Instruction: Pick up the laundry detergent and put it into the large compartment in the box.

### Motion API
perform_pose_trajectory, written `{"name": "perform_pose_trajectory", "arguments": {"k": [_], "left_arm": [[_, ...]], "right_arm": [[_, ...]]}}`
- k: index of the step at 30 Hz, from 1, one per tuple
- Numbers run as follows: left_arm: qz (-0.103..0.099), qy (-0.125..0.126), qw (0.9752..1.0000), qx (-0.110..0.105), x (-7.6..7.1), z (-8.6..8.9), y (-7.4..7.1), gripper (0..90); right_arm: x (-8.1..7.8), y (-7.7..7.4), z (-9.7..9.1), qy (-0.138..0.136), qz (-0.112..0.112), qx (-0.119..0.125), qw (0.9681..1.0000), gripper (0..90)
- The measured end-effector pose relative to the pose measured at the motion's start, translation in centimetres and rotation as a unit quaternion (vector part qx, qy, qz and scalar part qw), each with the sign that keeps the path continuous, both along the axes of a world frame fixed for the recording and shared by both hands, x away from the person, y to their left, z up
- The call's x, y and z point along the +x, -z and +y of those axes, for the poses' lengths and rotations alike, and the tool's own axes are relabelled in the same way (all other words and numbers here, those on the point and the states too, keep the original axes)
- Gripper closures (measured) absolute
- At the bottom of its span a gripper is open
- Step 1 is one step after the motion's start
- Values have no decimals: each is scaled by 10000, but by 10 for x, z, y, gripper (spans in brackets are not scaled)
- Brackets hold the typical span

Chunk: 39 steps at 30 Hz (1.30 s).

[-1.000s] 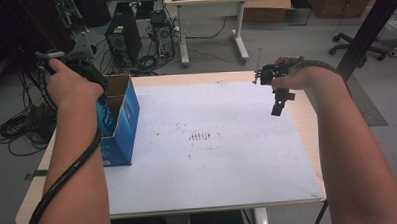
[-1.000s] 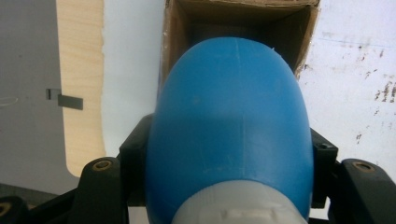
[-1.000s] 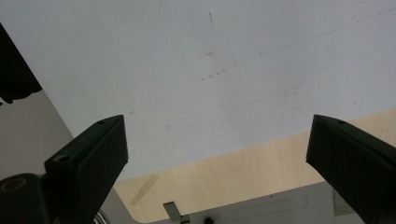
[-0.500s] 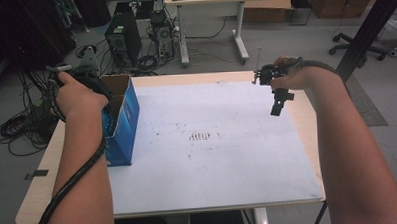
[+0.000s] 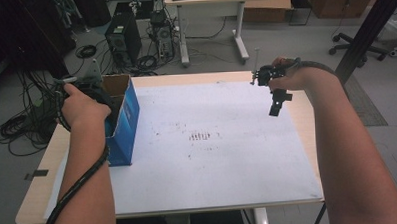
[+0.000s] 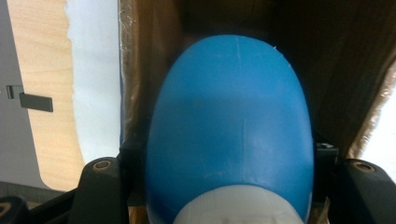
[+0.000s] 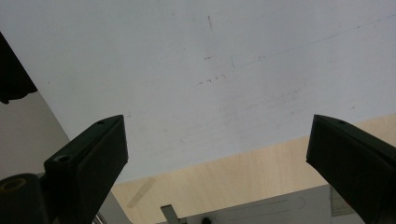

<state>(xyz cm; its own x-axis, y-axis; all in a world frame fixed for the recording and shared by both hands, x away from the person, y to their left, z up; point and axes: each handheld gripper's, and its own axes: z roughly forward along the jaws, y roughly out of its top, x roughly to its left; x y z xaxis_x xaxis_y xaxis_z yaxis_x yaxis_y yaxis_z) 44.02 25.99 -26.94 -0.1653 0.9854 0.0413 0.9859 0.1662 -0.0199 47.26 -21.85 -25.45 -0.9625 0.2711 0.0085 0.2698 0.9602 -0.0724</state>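
Blue object (image 6: 229, 126), base cut off, in left claw (image 6: 224, 186)

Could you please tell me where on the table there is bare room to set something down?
The white sheet is bare from the blue box across to its right edge, below the right tongs. The crowded spot is the left edge: the left tongs hold a blue object inside the box.
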Motion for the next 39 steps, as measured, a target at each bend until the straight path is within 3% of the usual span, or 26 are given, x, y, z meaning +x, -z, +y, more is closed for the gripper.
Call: {"name": "perform_pose_trajectory", "arguments": {"k": [27, 39], "left_arm": [[38, 97, 9999, 56, 0, -4, 18, 378], [-6, 99, 9999, 33, -1, -2, 18, 378]], "right_arm": [[1, 6, -1, -3, 30, 60, 10000, 52], [1, 7, 2, -10, 36, 74, 10000, 52]]}}
